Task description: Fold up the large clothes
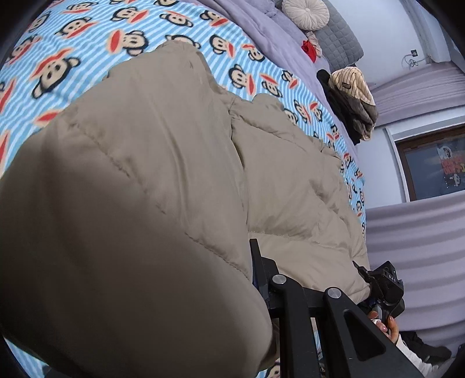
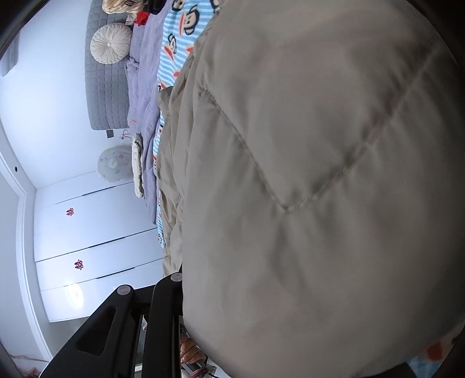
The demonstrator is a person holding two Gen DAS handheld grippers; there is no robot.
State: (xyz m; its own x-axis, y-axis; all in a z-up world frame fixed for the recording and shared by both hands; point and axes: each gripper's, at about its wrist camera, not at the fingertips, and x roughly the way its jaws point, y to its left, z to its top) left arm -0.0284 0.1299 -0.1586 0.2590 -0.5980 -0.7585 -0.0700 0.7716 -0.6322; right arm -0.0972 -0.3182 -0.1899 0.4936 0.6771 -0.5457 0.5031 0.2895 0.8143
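A large beige quilted puffer coat (image 1: 162, 162) lies on a bed with a blue-striped monkey-print blanket (image 1: 87, 37). In the left wrist view its fabric billows over my left gripper (image 1: 255, 279); one black finger (image 1: 255, 256) shows at the coat's edge, jaws close together and apparently pinching the coat. The right gripper (image 1: 377, 279) shows there at the coat's near edge, gripping it. In the right wrist view the coat (image 2: 305, 174) fills the frame and drapes over my right gripper (image 2: 180, 290), hiding its fingertips.
A purple duvet (image 1: 261, 26), round cream cushion (image 1: 305, 13), grey quilted headboard (image 2: 104, 87) and a pile of clothes (image 1: 351, 99) lie at the bed's far side. White wardrobe doors (image 2: 96, 232) stand beside the bed. A framed picture (image 1: 436, 162) hangs on the wall.
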